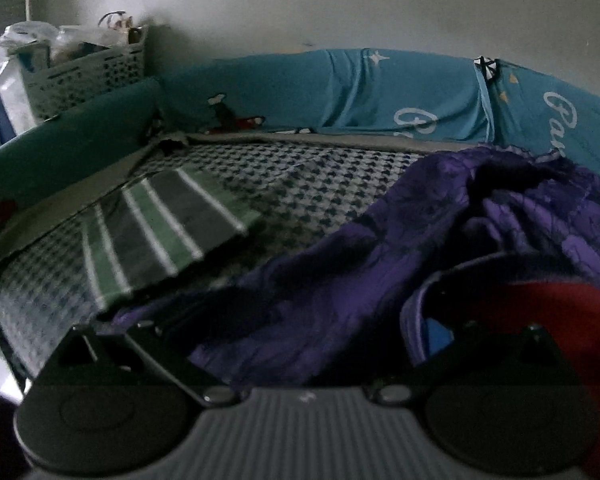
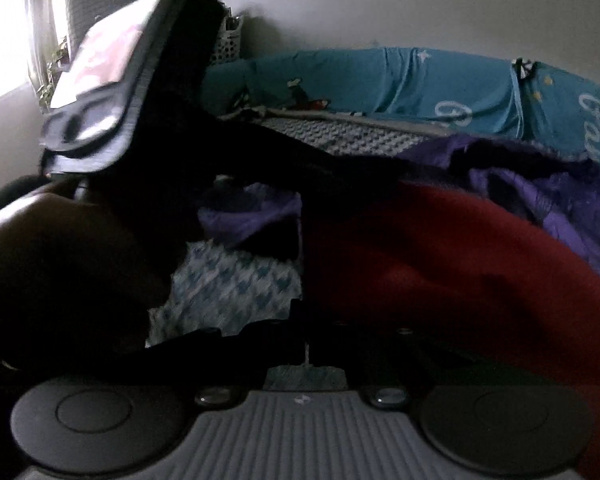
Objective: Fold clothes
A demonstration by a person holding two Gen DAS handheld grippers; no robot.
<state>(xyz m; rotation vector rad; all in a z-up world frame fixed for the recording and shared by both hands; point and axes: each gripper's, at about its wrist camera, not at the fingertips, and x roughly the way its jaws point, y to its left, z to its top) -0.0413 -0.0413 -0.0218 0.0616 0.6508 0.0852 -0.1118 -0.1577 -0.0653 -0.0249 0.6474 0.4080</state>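
Note:
A crumpled purple garment (image 1: 340, 264) lies across the houndstooth bed sheet (image 1: 300, 176). My left gripper (image 1: 312, 334) stands open, its fingers spread wide, with the purple cloth lying loose between them. A red garment (image 1: 560, 320) sits at the lower right. In the right wrist view the red garment (image 2: 440, 272) fills the right side, and its left edge runs down into the dark tips of my right gripper (image 2: 306, 330), which is shut on it. The purple garment (image 2: 560, 200) lies behind. The left gripper (image 2: 100, 80) and the hand (image 2: 40, 248) holding it block the left of that view.
A folded green and grey striped garment (image 1: 160, 228) rests on the sheet at the left. Blue printed pillows (image 1: 380, 96) line the wall at the far edge of the bed. A white lattice basket (image 1: 88, 76) full of items stands at the back left corner.

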